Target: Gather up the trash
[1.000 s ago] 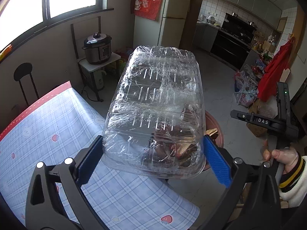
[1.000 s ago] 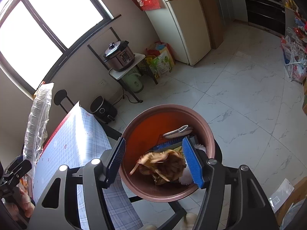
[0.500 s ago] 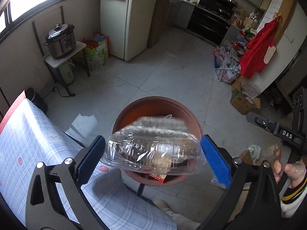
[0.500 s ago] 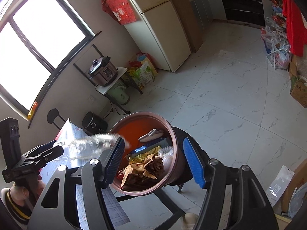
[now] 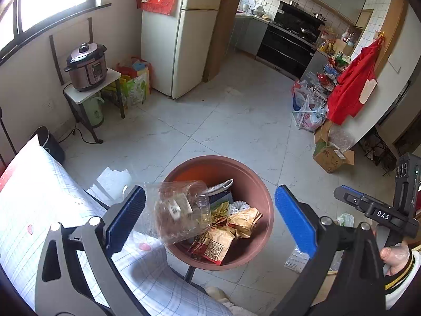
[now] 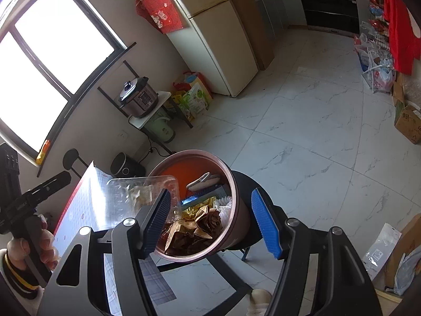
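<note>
My left gripper [image 5: 210, 218] fingers stand wide apart, gripping nothing. Clear plastic container [image 5: 181, 210], tilted and blurred, sits free between them at the near rim of the brown bin [image 5: 263, 187], just off the left pad. Bin holds wrappers [image 5: 213, 245]. My right gripper [image 6: 210, 221] fingers part open, empty, bin showing between them. Checked table [image 5: 39, 200] beside the bin.
</note>
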Tool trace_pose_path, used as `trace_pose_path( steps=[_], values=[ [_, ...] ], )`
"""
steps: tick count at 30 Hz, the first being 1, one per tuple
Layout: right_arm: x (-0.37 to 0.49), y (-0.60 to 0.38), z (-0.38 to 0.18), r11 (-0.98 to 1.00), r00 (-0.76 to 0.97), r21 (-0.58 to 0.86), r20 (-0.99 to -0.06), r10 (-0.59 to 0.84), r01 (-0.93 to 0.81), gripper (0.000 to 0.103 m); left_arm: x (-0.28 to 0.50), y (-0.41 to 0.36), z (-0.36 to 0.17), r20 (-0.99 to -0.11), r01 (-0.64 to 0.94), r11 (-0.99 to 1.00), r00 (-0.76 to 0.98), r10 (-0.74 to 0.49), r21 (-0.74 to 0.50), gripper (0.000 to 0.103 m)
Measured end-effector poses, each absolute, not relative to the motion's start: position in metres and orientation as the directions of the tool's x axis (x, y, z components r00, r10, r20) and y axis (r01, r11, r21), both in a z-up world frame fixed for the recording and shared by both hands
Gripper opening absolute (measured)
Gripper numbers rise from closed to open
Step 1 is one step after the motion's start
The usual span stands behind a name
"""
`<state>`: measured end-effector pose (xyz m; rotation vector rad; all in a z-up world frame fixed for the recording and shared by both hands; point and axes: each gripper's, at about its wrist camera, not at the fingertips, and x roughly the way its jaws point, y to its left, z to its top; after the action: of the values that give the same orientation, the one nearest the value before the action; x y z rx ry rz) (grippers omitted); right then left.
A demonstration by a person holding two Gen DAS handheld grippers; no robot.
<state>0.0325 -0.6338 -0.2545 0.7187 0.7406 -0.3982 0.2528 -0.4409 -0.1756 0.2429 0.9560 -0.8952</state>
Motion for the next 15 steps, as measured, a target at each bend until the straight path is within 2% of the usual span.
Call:
trace_pose_path(
  steps=[10,15],
  values=[
    [0.043,-0.581,-0.213,0.766,0.665,0.363,-0.739,-0.111,0.531,0.095,0.249,-0.363,-0.124,-0.731,0.697,0.682,0.345,-0.589,-0.221,0.097],
    [0.041,-0.542,-0.188,0.802,0.666,0.318,-0.735,-0.129,0.505,0.098,0.23,-0.325,-0.109,-0.72,0.697,0.689,0.373,-0.586,-0.199,0.097]
  ],
)
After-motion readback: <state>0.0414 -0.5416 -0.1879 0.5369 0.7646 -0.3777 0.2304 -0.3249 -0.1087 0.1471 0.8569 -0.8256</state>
